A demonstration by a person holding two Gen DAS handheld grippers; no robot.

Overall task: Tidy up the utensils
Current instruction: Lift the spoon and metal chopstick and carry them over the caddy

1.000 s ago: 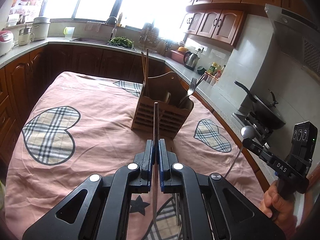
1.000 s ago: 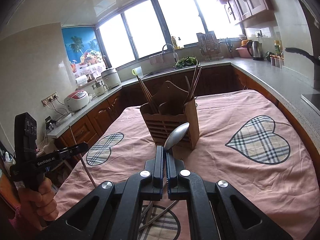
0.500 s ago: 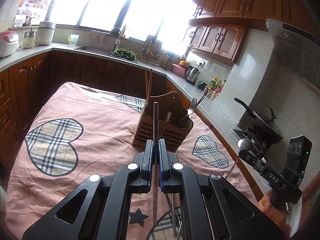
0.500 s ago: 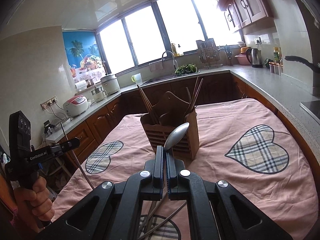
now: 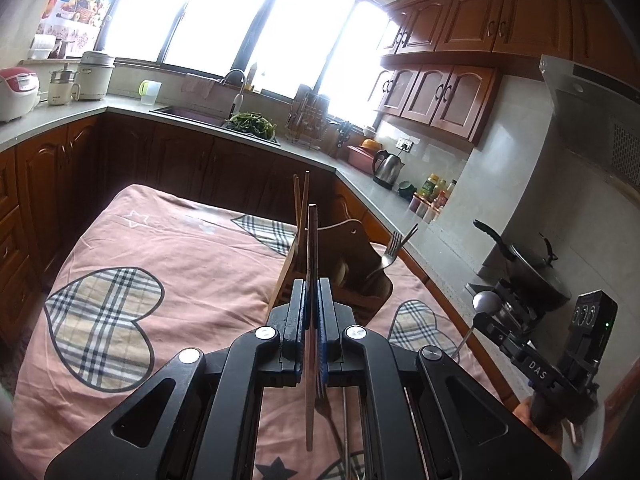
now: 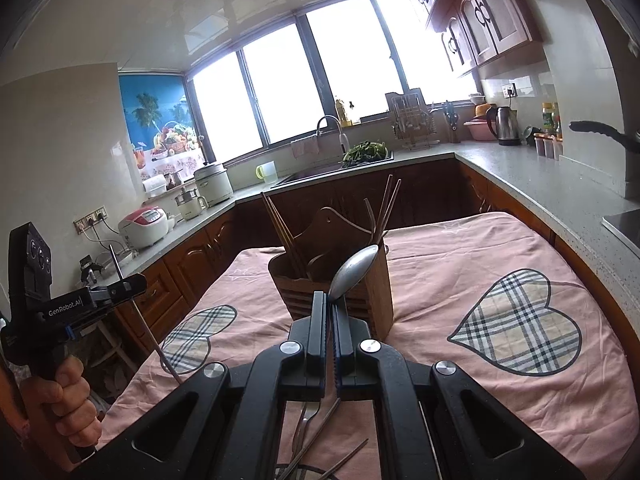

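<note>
Daylight floods in through the windows [image 5: 248,40] far ahead of each hand-held gripper, and the panes are blown out to plain white with no detail. The cabinets [image 5: 120,160] under them sit dim and backlit. The pink cloth [image 6: 500,264] is evenly lit with soft, faint shadows. Both views bend strongly at the edges, with dark corners. Close to the lens, the black gripper bodies look slightly soft.

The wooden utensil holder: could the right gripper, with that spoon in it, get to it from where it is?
Probably yes. The right gripper is shut on the spoon, whose bowl points at the wooden utensil holder just ahead. Nothing stands between them, and the holder's top is open between the chopsticks on either side.
</note>
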